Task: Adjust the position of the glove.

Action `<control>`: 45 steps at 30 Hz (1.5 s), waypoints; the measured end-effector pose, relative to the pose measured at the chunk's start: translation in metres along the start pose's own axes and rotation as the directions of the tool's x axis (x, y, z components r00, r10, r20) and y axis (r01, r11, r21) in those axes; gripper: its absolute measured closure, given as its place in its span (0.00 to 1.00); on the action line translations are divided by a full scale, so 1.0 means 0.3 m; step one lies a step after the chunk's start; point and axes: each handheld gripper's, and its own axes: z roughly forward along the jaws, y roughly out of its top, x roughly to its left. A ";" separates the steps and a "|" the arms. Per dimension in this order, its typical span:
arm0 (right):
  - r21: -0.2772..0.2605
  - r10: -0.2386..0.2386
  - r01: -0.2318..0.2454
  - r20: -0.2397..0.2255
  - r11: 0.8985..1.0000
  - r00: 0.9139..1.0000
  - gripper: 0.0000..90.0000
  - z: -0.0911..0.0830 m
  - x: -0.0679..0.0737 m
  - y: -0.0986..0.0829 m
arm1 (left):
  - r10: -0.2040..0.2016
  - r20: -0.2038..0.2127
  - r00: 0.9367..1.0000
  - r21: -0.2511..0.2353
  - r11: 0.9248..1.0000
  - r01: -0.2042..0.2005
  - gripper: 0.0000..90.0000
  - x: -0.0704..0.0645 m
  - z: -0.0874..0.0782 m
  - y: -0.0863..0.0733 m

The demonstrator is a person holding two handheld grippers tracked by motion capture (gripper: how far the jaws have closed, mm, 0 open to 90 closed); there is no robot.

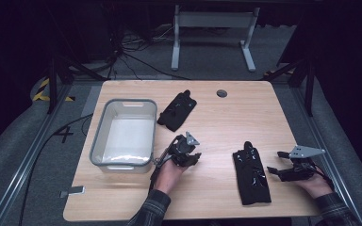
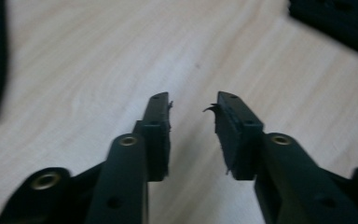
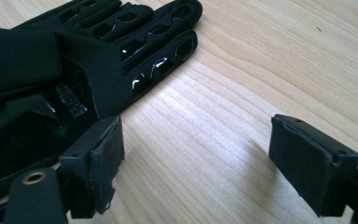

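Observation:
Two black gloves lie on the wooden table (image 1: 226, 122). One glove (image 1: 176, 110) rests near the middle back, beside the bin. The other glove (image 1: 250, 176) lies flat at the front right, fingers pointing away from me. My right gripper (image 1: 274, 162) stands open just right of that glove. In the right gripper view its jaws (image 3: 198, 126) are spread wide over bare wood, with the glove (image 3: 74, 56) against the left jaw's outer side. My left gripper (image 1: 194, 157) hovers low over the table centre, open, and holds nothing (image 2: 193, 102).
A grey plastic bin (image 1: 95, 136) with a white inside stands at the left, close to my left hand. A round cable hole (image 1: 222, 93) sits near the back edge. Dark shapes (image 2: 340, 23) edge the left gripper view.

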 end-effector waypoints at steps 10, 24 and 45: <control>0.011 0.020 -0.020 -0.015 1.000 1.000 0.17 0.003 -0.008 0.000 | -0.063 -0.084 0.994 -0.018 0.998 0.062 1.00 0.089 0.038 0.134; 0.011 0.016 -0.015 -0.018 1.000 1.000 0.17 0.003 -0.008 -0.001 | -0.074 -0.238 0.968 -0.010 0.997 0.074 1.00 0.249 0.138 0.295; 0.010 0.009 -0.009 -0.025 1.000 1.000 0.17 0.005 -0.005 0.001 | -0.174 -0.279 0.944 0.085 0.975 0.205 1.00 0.376 0.263 0.257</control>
